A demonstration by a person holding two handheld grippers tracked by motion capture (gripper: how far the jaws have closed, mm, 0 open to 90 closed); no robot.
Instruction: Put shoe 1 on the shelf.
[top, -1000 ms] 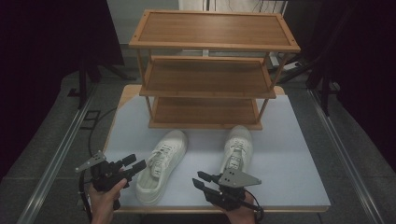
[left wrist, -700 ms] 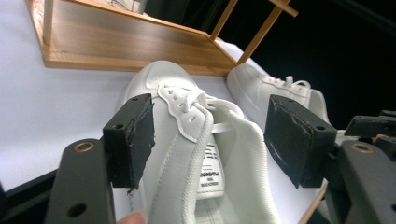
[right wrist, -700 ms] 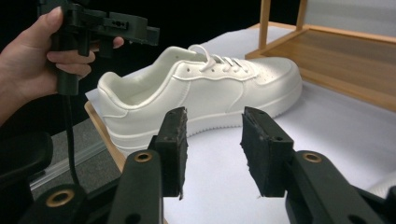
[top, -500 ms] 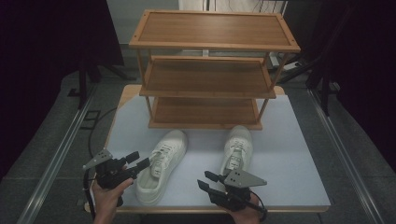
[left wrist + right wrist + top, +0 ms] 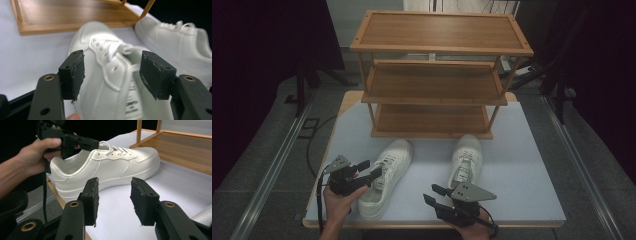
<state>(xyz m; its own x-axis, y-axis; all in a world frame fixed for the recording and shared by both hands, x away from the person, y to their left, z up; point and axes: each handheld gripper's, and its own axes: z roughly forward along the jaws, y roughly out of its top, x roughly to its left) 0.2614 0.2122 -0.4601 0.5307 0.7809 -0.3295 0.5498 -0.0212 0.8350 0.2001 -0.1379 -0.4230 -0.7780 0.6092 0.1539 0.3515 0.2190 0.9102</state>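
Observation:
Two white lace-up sneakers lie on the pale table, toes toward the wooden rack. The left sneaker (image 5: pixel 388 172) (image 5: pixel 100 32) (image 5: pixel 112 167) has my left gripper (image 5: pixel 368 173) (image 5: pixel 112 72) open just over its collar, one jaw on each side of the tongue. In the right gripper view that left gripper (image 5: pixel 72 141) hovers at the shoe's heel opening, held by a hand. The right sneaker (image 5: pixel 465 161) (image 5: pixel 175 37) lies beside it. My right gripper (image 5: pixel 432 195) (image 5: pixel 113 200) is open, holds nothing, and sits low over bare table between the two shoes near the front edge.
A three-shelf wooden rack (image 5: pixel 439 75) stands at the back of the table (image 5: pixel 522 165), its bottom shelf (image 5: pixel 185 147) just beyond the shoes' toes. Dark floor and metal rails flank the table. The table's front edge lies right under both hands.
My left gripper has moved right and forward, onto the left sneaker's heel opening. The right gripper has shifted only slightly. Both shoes lie as before.

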